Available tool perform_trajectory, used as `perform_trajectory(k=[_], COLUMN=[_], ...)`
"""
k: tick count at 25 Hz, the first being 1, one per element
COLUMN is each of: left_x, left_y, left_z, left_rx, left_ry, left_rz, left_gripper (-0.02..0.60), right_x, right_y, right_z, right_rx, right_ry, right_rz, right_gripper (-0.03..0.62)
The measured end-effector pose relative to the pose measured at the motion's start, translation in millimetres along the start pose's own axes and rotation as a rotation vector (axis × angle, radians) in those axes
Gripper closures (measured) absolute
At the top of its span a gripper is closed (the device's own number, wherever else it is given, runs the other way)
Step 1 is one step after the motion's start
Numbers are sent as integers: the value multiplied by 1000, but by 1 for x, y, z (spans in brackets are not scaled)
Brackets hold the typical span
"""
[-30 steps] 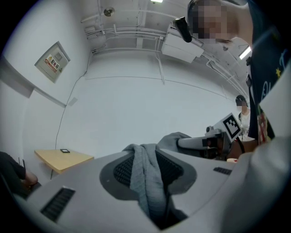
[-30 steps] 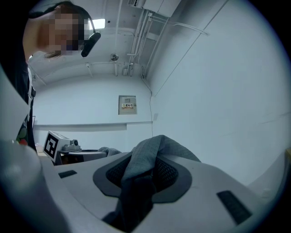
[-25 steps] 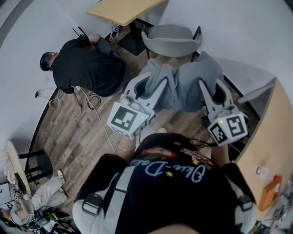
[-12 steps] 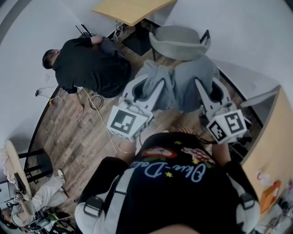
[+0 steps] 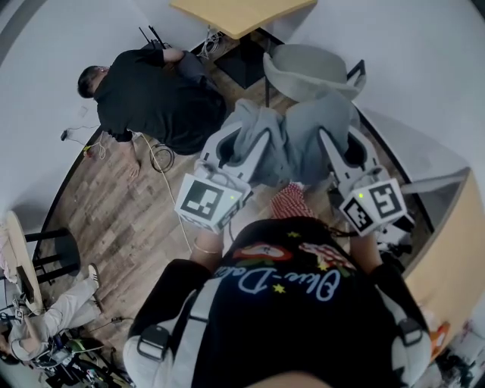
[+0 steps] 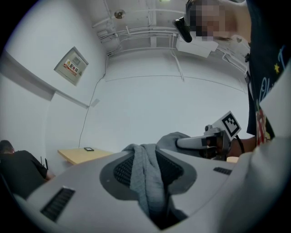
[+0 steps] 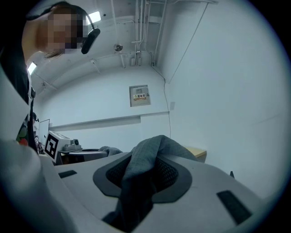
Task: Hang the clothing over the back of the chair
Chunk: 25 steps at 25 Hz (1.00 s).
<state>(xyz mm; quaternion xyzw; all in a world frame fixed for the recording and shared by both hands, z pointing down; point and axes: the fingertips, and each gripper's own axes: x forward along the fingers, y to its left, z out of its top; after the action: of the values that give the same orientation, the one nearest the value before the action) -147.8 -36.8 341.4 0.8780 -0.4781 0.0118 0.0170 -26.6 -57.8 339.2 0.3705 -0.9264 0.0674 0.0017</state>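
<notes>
- Clothing (image 5: 292, 148), grey, is hanging in the air close beside the back of the chair (image 5: 303, 72).
- Left tool (image 5: 244, 145) is pinching one bunched edge of it.
- Right tool (image 5: 337, 148) is pinching the other bunched edge.

The clothing (image 5: 292, 140) hangs between the left hand-held gripper (image 5: 244, 144) and the right hand-held gripper (image 5: 339, 148), with a fold caught in the jaws of each. The chair (image 5: 311, 70) stands just beyond the clothing. A bench (image 5: 242, 11) lies behind the chair, to its left. A person (image 5: 151, 98) is down on the floor (image 5: 129, 220) left of the chair, near that bench. A stool (image 5: 53, 258) stands far left, well apart.
</notes>
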Motion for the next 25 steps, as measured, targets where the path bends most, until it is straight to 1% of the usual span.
perform_trajectory(k=[5,8,10,18,23,25], left_x=[9,10,19,64,93,109], left_y=[24,38,44,83,105,111], left_z=[8,2,3,32,52,59], left_rx=[-4,23,30,49,93,119], left_ry=[-7,50,61,23,3,-9], left_rz=[49,87,104,165,202,203], left_gripper=[479,479,479,479,479,479], right_x=[30,44,54,106,133,140], right_y=[-9,-12,-18,-57,-82,-93], right_z=[8,11,12,44,63,70], right_rx=[-17,-25,-27,-54,-82,-91], right_ry=[5,6,9,-11,-35,-44], right_rz=[45,79,102,176,210,218], right_gripper=[480,480,480,480,480,480])
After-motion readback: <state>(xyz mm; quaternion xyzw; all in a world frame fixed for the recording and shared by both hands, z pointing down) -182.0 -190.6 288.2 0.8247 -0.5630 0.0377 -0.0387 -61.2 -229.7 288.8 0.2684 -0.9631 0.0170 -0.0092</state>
